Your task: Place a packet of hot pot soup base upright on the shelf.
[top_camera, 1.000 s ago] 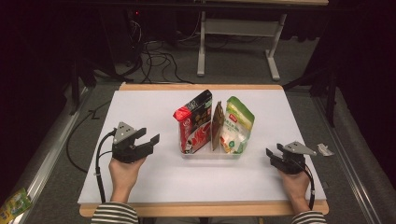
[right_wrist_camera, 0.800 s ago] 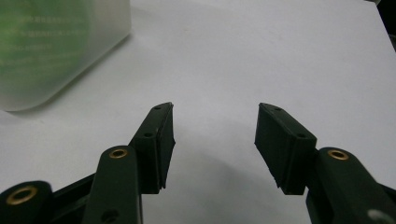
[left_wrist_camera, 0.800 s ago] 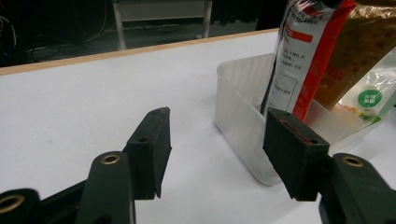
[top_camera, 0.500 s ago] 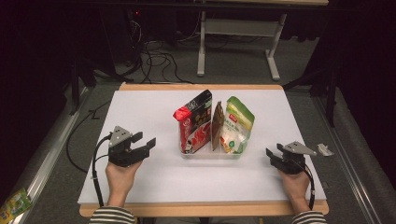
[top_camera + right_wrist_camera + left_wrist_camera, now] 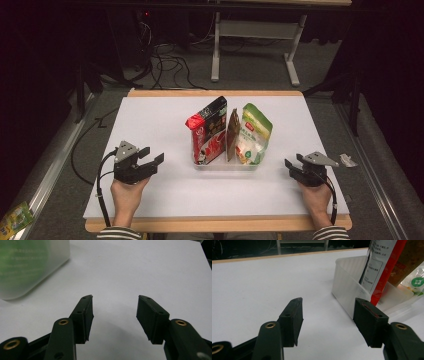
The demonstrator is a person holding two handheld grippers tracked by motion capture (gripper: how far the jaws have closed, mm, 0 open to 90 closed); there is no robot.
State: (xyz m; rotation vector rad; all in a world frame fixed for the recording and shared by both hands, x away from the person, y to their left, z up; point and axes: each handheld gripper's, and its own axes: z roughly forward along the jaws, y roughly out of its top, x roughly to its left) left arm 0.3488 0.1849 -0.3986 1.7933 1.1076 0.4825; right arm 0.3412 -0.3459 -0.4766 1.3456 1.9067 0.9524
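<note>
Jaws are spread apart and empty on both the left gripper [image 5: 151, 158] and right gripper [image 5: 292, 165], each sitting low over the white counter [image 5: 165, 120]. Between them there's a clear tray [image 5: 224, 165] with a red-black pouch [image 5: 209, 131], a brown packet [image 5: 233, 134] and a green bag [image 5: 254, 134] standing in it.
</note>
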